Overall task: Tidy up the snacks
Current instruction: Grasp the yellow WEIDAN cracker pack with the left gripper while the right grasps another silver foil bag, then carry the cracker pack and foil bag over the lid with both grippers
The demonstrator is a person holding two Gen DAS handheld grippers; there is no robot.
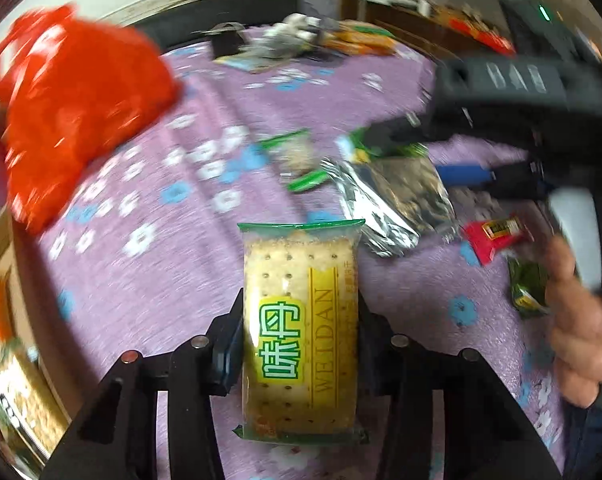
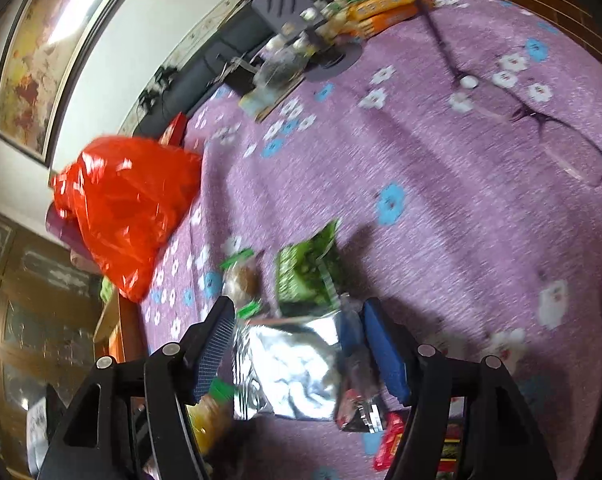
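Note:
My left gripper (image 1: 301,340) is shut on a clear-wrapped cracker pack (image 1: 301,328) with a green-and-yellow label, held above the purple flowered cloth (image 1: 173,264). My right gripper (image 2: 297,340) is open above a silver foil packet (image 2: 293,364) with a green printed end (image 2: 307,276); its jaws stand either side without gripping it. From the left wrist view the right gripper (image 1: 453,152) hovers over that same foil packet (image 1: 397,200). A small green-edged cracker pack (image 1: 297,158) lies beyond it and also shows in the right wrist view (image 2: 241,276).
A red plastic bag (image 1: 73,120) (image 2: 129,208) sits at the left edge of the cloth. A red snack (image 1: 497,236) and a green snack (image 1: 527,288) lie at right. Orange boxes (image 2: 381,10) and clutter stand at the far side. Eyeglasses (image 2: 541,120) lie at right.

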